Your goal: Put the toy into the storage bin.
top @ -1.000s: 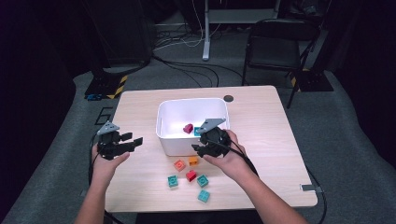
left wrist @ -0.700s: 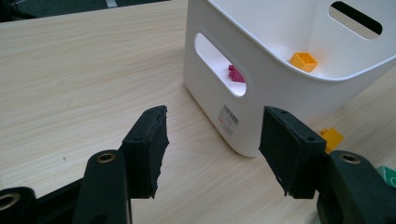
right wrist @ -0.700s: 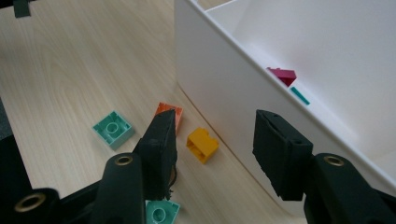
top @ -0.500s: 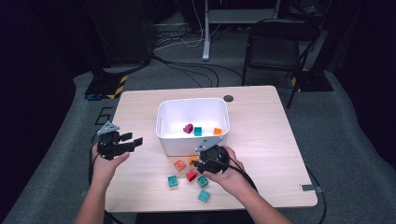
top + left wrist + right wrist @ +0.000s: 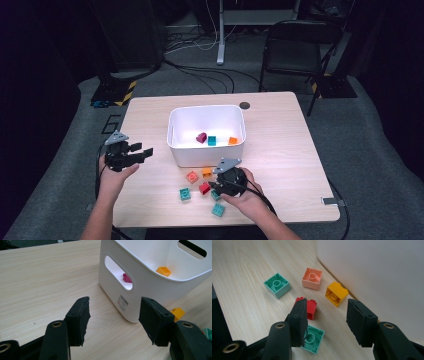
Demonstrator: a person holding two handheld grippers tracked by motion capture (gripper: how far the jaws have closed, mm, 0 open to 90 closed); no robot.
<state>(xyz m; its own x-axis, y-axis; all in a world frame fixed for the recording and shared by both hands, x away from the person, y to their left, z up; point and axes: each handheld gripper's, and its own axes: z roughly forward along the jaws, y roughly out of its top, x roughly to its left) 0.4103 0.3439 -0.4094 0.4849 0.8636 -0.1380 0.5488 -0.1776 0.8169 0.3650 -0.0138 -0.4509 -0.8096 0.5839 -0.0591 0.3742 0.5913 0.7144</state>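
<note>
Red brick sits clear of white bin, beside fingers.

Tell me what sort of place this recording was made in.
Probably a lab or studio set up for recording, not a home. A small wooden table stands on grey carpet in a dark room, cables run across the floor behind it, and a black folding chair and yellow-and-black hazard tape show nearby.
</note>
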